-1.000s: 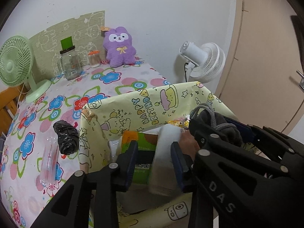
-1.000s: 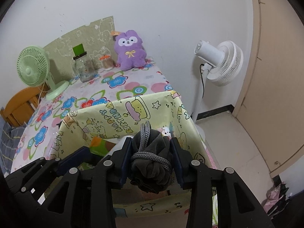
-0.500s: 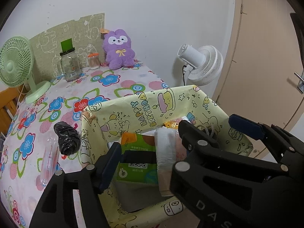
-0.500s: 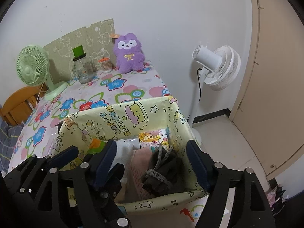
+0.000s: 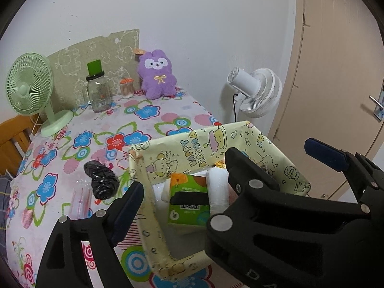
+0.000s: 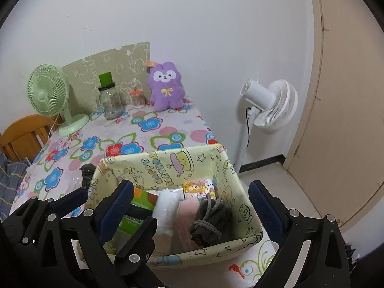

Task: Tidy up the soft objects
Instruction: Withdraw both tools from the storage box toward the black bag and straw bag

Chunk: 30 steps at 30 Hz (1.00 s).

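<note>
A yellow cartoon-print fabric bin sits at the near edge of the floral table. Inside lie a dark grey bundle tied with cord, a white roll, a green tissue pack, and a pink item. My right gripper is open and empty above the bin. My left gripper is open and empty over the bin's left side. A purple plush bunny sits at the table's far end.
A crumpled black bag and a clear plastic bottle lie left of the bin. A green desk fan, a glass jar and a small orange-lid container stand at the back. A white floor fan and door are on the right.
My right gripper opened and dropped the grey bundle into the bin. My left gripper let go of the white roll. Both grippers pulled back and up.
</note>
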{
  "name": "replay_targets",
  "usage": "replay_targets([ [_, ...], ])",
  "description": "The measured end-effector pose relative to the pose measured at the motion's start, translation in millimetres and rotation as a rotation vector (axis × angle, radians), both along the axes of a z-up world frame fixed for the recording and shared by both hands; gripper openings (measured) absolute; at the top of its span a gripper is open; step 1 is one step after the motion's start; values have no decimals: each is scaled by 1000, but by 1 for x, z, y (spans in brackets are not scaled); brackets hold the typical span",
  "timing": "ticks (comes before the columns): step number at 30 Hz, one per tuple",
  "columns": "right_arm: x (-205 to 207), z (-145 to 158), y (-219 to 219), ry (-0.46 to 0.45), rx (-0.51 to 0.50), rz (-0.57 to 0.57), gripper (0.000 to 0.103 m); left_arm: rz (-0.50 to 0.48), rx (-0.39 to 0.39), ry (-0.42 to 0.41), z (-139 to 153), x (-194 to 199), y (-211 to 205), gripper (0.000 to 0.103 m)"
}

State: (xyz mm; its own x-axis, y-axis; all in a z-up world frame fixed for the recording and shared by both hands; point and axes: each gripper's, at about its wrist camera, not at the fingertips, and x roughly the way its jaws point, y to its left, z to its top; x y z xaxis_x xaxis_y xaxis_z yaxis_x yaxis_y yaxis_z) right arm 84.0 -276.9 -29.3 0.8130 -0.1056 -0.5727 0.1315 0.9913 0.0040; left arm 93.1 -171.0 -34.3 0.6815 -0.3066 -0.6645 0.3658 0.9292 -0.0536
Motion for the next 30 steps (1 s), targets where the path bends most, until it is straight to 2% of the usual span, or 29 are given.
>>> replay_targets([
  [9, -11, 18, 22, -39, -4, 29, 98, 16, -18, -60, 17, -10, 23, 90],
  [18, -20, 27, 46, -69, -45, 48, 98, 35, -16, -84, 24, -18, 44, 90],
  [30, -27, 36, 81, -86, -62, 80, 98, 76, -19, -106, 31, -25, 78, 97],
])
